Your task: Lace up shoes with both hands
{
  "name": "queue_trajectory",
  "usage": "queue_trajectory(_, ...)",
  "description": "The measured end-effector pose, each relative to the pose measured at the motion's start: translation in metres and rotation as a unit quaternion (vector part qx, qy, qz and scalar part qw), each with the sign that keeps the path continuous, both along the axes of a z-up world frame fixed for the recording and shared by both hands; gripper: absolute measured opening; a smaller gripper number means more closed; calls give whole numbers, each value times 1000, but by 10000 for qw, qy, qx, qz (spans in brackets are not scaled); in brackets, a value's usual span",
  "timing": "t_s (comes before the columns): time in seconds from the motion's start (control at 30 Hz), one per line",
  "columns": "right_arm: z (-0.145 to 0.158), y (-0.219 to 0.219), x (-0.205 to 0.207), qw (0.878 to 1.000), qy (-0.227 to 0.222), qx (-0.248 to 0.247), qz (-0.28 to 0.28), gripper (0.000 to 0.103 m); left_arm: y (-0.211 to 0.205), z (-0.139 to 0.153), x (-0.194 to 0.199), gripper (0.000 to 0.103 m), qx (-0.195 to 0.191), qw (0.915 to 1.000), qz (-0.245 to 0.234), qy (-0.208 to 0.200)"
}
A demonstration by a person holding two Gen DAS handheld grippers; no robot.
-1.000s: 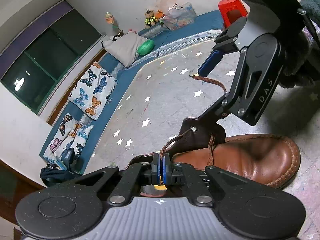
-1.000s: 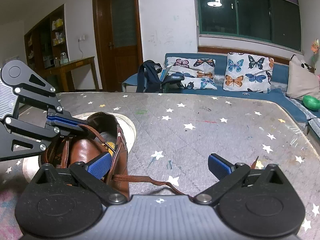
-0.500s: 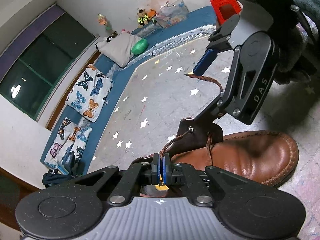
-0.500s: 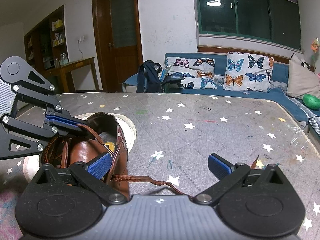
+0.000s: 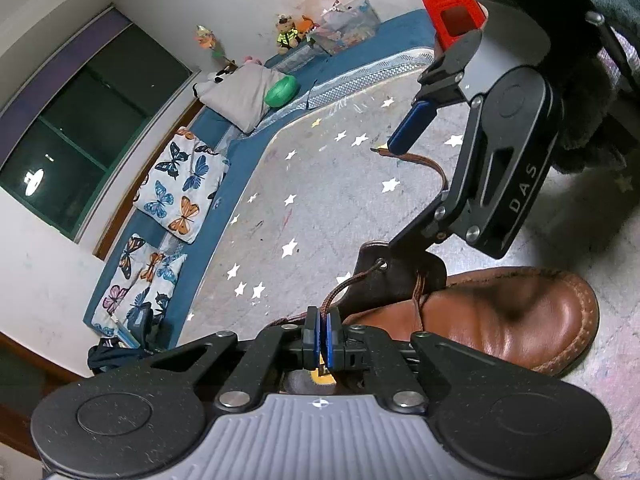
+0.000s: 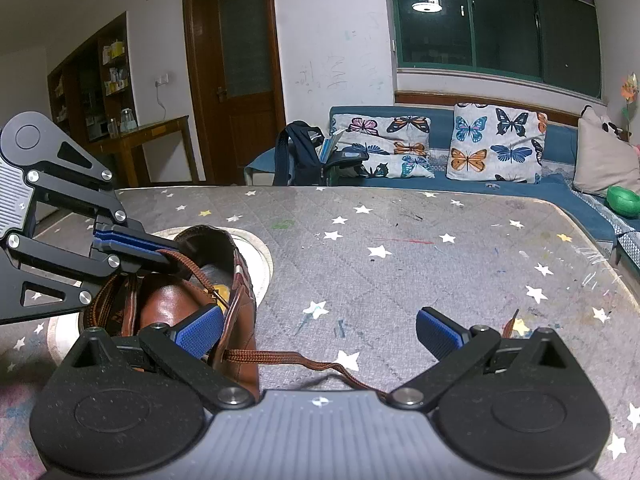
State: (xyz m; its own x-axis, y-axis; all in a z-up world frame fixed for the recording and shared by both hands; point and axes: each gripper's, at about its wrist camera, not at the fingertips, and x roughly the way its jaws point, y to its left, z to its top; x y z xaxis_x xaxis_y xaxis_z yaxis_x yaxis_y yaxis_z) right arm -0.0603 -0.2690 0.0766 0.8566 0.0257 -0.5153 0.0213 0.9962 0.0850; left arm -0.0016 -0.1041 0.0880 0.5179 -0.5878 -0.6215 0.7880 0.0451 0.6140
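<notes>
A brown leather shoe (image 5: 500, 312) lies on the grey star-print mat (image 5: 320, 184); it also shows in the right wrist view (image 6: 176, 300). My left gripper (image 5: 321, 322) is shut on one end of the brown lace (image 5: 344, 286), which runs taut to an eyelet in the shoe's flap. In the right wrist view the left gripper (image 6: 168, 258) holds that lace over the shoe's opening. My right gripper (image 6: 320, 330) is open and empty; the other lace end (image 6: 304, 360) lies slack on the mat between its fingers. In the left wrist view the right gripper's blue pad (image 5: 412, 126) hangs above that lace (image 5: 424, 160).
A blue sofa with butterfly cushions (image 6: 496, 144) borders the mat's far edge. A backpack (image 6: 300, 152) leans at the sofa's end. A white round pad (image 6: 256, 256) lies under the shoe. A red stool (image 5: 452, 16) stands beyond the mat.
Both grippers hold nearly the same pose. The left gripper's view has shifted slightly; the lace stays pinched and the right gripper stays open.
</notes>
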Motion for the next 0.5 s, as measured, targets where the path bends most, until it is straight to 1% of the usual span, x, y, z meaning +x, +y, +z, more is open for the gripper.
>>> queue_trajectory(0.2, 0, 2, 0, 10000, -12, -11, 19, 103, -3, -3, -7, 4, 71, 9999, -107, -37)
queue_trajectory(0.5, 3, 4, 1, 9999, -9, -18, 133, 103, -8, -11, -16, 4, 234, 9997, -45, -31)
